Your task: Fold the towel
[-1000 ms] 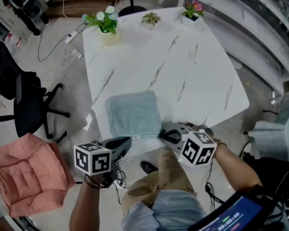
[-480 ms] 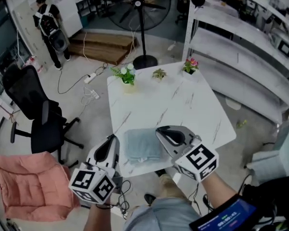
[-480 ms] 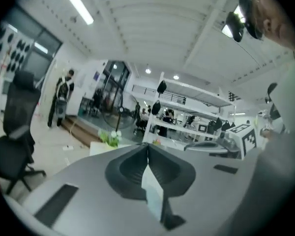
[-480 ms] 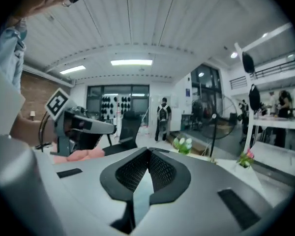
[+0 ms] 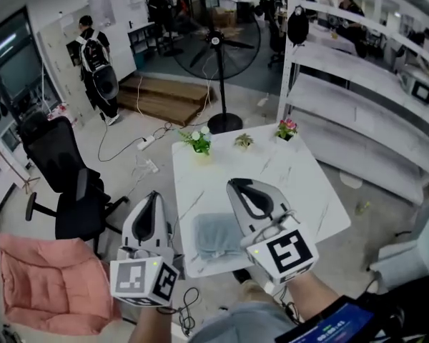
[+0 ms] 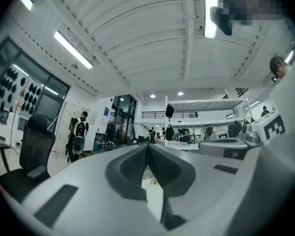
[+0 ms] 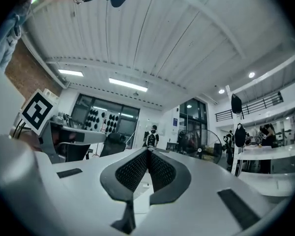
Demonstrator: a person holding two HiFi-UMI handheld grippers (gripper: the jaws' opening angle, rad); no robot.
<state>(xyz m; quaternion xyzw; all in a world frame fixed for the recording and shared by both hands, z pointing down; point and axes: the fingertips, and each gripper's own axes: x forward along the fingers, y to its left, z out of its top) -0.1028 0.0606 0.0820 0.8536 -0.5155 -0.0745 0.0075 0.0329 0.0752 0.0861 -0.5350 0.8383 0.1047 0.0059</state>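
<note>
The folded grey-blue towel (image 5: 216,236) lies near the front edge of the white marble table (image 5: 264,177) in the head view. My left gripper (image 5: 152,195) is held up high, left of the table, jaws shut and empty. My right gripper (image 5: 237,184) is raised above the towel and hides part of it, also shut with nothing in it. In the left gripper view the left gripper (image 6: 148,146) points level across the room, pads pressed together. The right gripper view shows the right gripper (image 7: 148,151) likewise level, its jaws meeting.
Three small flower pots (image 5: 199,143) stand at the table's far edge. A black office chair (image 5: 64,184) and a pink cushion (image 5: 43,284) sit to the left, a standing fan (image 5: 216,48) behind, white shelving (image 5: 357,106) to the right. A person (image 5: 96,66) stands far off.
Both grippers rose from the table's front edge to well above it and turned from pointing down to level. The head camera tilted up, showing more of the room. The towel stayed put.
</note>
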